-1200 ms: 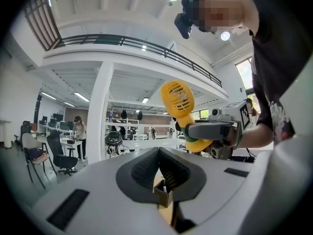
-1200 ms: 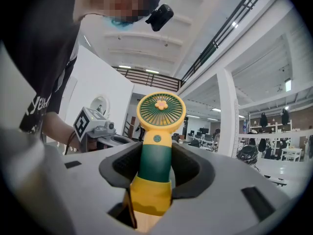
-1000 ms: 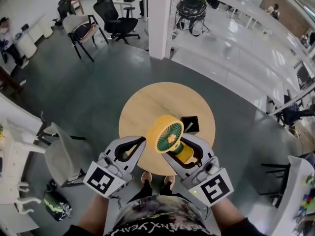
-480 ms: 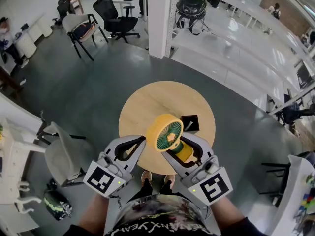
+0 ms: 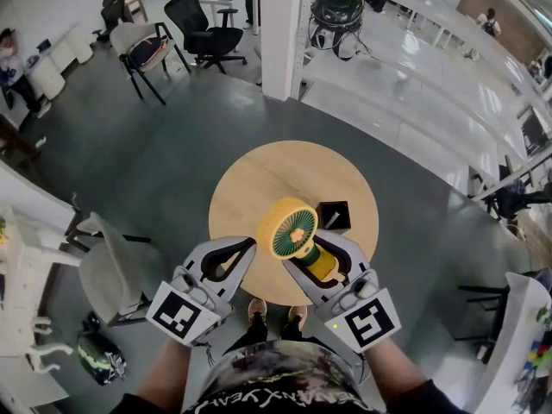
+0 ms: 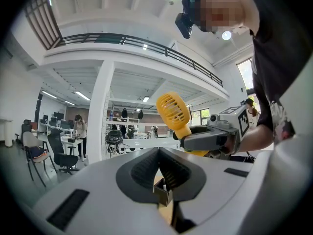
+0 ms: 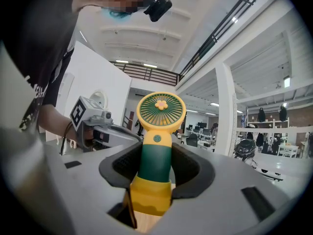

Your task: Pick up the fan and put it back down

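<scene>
A small fan [image 5: 287, 228] with a yellow head, green handle and yellow base is upright over the near edge of the round wooden table [image 5: 259, 179]. My right gripper [image 5: 317, 257] is shut on the green handle [image 7: 155, 165], pads pressing both sides. Whether the base touches the tabletop I cannot tell. My left gripper [image 5: 250, 245] hovers just left of the fan, shut and empty, its pads meeting [image 6: 159, 168]. From the left gripper view the fan [image 6: 173, 112] and right gripper [image 6: 210, 138] show side-on.
A small black open box [image 5: 333, 216] sits on the table right of the fan. A grey chair [image 5: 112, 270] stands left of the table, a white pillar [image 5: 280, 33] and long white shelves [image 5: 414, 67] behind it, office chairs [image 5: 203, 24] further back.
The fan and my right gripper have shifted slightly up and left in the head view. The left gripper has stayed still.
</scene>
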Demonstrator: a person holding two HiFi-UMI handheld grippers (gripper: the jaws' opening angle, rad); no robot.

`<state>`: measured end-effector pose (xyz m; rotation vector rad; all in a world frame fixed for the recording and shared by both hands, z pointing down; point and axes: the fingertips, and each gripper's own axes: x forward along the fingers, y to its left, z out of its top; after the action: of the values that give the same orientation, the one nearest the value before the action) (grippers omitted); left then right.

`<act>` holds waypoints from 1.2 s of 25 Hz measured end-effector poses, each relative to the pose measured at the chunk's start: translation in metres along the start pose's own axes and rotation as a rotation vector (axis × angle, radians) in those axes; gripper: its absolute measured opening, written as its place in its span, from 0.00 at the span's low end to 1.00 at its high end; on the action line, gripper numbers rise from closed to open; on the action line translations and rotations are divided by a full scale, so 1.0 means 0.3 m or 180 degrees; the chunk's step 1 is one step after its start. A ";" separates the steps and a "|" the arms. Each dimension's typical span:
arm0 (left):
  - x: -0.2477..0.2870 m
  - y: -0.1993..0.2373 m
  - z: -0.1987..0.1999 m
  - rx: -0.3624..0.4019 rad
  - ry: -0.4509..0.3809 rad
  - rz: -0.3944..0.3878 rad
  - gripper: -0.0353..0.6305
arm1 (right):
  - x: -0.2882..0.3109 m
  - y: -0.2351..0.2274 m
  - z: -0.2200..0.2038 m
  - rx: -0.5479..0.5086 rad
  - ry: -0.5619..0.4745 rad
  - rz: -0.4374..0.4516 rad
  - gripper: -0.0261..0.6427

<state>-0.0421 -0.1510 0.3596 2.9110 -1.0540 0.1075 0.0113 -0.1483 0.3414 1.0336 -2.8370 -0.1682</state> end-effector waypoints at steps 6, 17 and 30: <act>0.006 0.014 0.000 -0.0002 0.0000 0.0012 0.08 | 0.027 -0.019 -0.093 0.0004 0.0206 0.0001 0.32; 0.000 0.016 -0.003 -0.0007 0.0007 0.0039 0.08 | 0.067 -0.030 -0.330 0.0130 0.0670 -0.0020 0.32; -0.010 0.021 -0.008 -0.0016 0.0019 0.0068 0.08 | 0.103 -0.014 -0.584 0.0325 0.1229 0.0052 0.32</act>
<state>-0.0484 -0.1538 0.3619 2.8937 -1.0832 0.1141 0.0165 -0.1826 0.5160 0.9416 -2.5226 0.1631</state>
